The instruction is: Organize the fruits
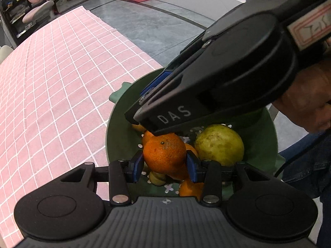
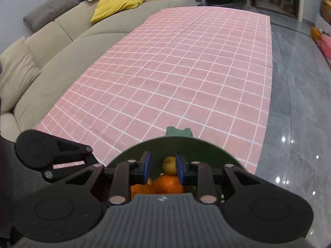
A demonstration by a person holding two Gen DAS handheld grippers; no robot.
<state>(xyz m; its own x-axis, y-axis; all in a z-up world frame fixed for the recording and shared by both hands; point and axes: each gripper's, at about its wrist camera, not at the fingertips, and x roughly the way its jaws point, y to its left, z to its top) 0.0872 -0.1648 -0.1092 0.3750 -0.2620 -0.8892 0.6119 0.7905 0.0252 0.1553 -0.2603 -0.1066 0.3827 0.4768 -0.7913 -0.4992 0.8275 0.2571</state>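
Left gripper (image 1: 164, 166) clamps firm, round orange (image 1: 164, 153) at its widest girth over green bowl (image 1: 266, 144); right gripper (image 2: 162, 167) closed, empty; peel likely slightly slick

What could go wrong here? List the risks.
1. The left claw holds an orange over the green bowl right beneath the right claw; lifting could knock them together.
2. The orange bulges past the narrow pads and could slip out.
3. A dropped orange might scatter the piled fruit.

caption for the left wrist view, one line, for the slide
Left gripper clamps an orange over the green bowl of fruit; the right gripper reaches in from above, beside a yellow-green fruit.
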